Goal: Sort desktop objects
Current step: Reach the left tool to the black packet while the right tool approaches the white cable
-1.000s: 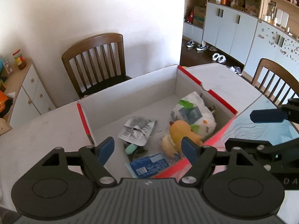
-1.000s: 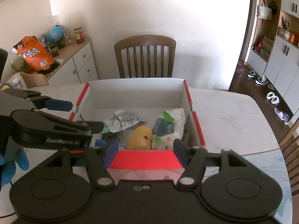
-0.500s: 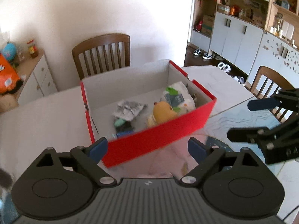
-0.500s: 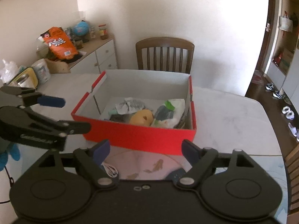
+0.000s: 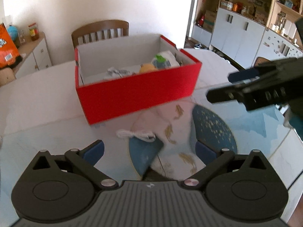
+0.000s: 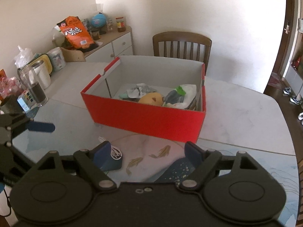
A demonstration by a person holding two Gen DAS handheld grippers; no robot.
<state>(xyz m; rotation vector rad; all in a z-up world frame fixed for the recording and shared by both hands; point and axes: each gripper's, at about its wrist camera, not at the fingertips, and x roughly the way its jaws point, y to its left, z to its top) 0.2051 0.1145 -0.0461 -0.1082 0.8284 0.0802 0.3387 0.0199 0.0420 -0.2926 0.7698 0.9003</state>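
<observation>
a dining room, pale tabletop [image 5: 37, 102]. the red box [image 5: 136, 92] sits mid-tabletop, already holding items. a blue case with white cord [image 5: 145, 149] lies near the front edge, just ahead of my left gripper [image 5: 149, 149], its jaws just widened, empty; right gripper [image 6: 147, 151] gapes empty too, farther off.

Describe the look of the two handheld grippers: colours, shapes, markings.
Both are matt black. The left gripper has two round discs, angled link arms with silver pivot pins, blue fingers and a ribbed grey centre panel bearing a small white logo. The right gripper matches, with a smooth black centre; its side shows pale lettering, too blurred to read.
</observation>
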